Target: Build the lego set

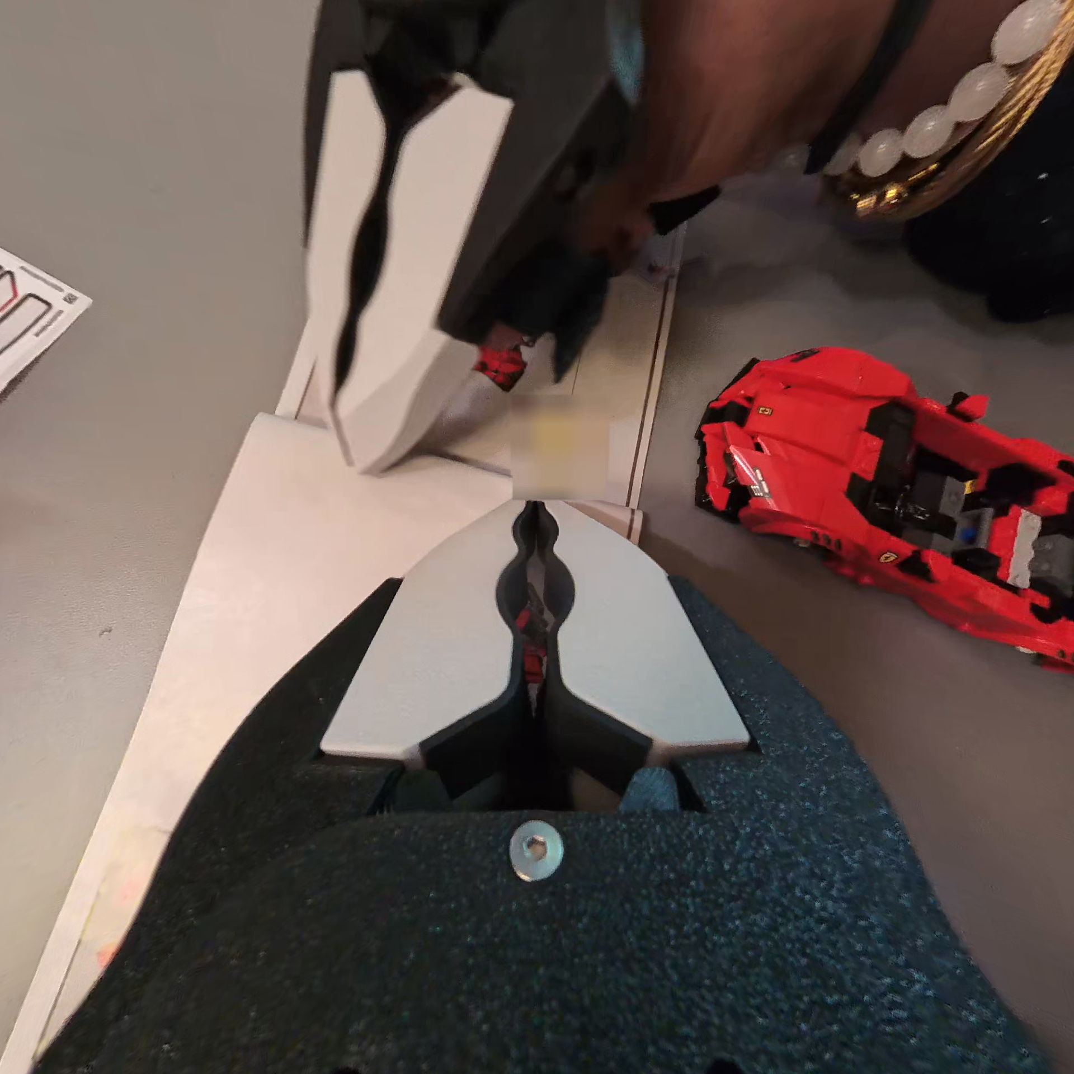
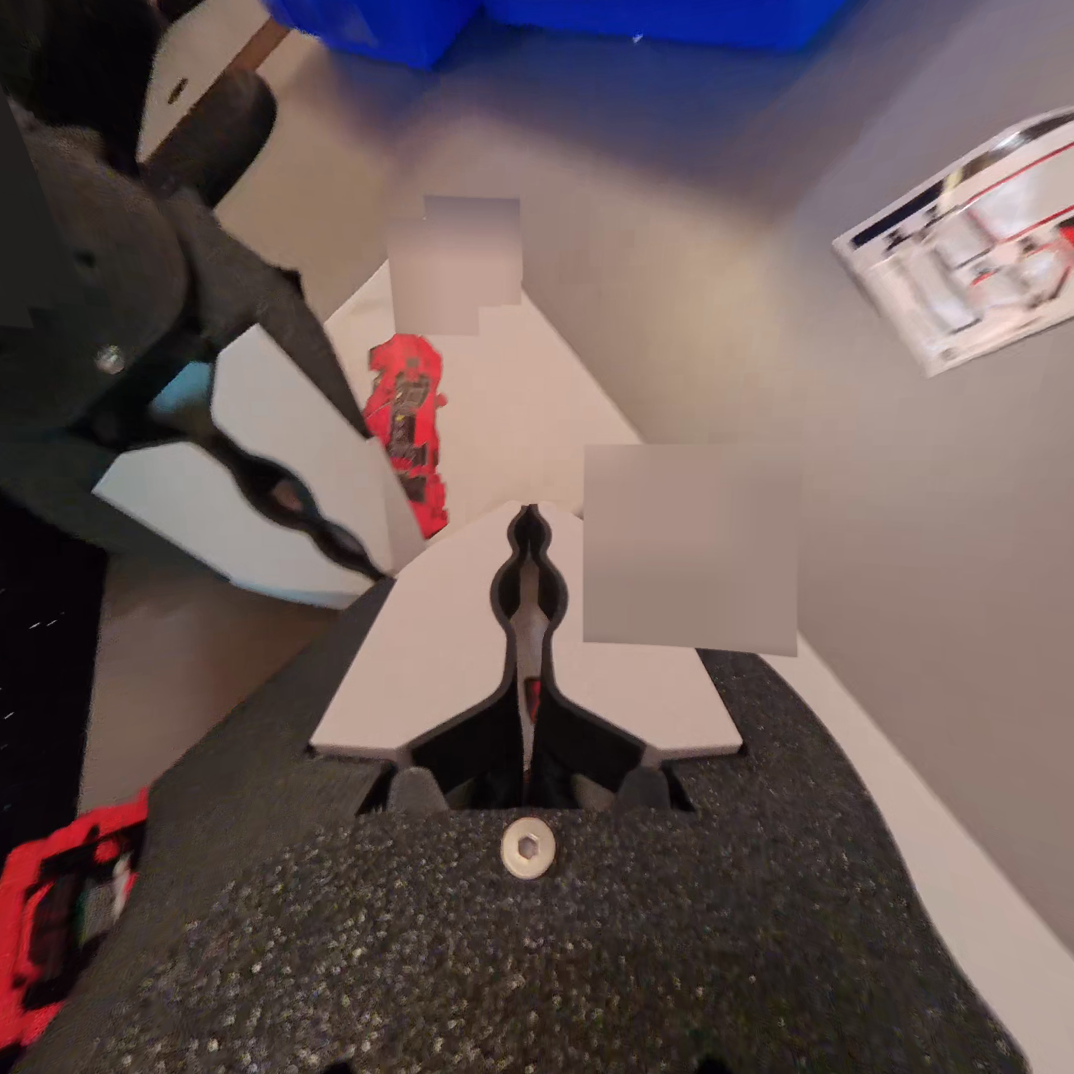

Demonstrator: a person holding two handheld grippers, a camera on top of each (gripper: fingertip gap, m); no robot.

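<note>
A partly built red Lego car (image 1: pixel 842 482) lies on the grey table to the right of the open white instruction booklet (image 1: pixel 290 523). My left gripper (image 1: pixel 534 510) is shut, its tips low over the booklet's right edge. My right gripper (image 1: pixel 348 459) is shut and points down with its tips on or just above the page. In the right wrist view my right gripper (image 2: pixel 529 510) is over the booklet (image 2: pixel 511 418), with the left gripper (image 2: pixel 378 575) to its left. The car (image 2: pixel 52 906) shows at the bottom left. I cannot tell if either gripper pinches a page.
A sticker sheet (image 1: pixel 29 314) lies on the grey table (image 1: pixel 145 145) left of the booklet; it also shows in the right wrist view (image 2: pixel 959 250). A blue object (image 2: pixel 523 23) stands at the far edge. A person's wrist with bead bracelets (image 1: pixel 930 128) is above the car. Some 5 centimetres of space lies between my two pairs of fingers. The car (image 2: pixel 52 906) is about 20 centimetres from my left fingertips and 25 centimetres from my right.
</note>
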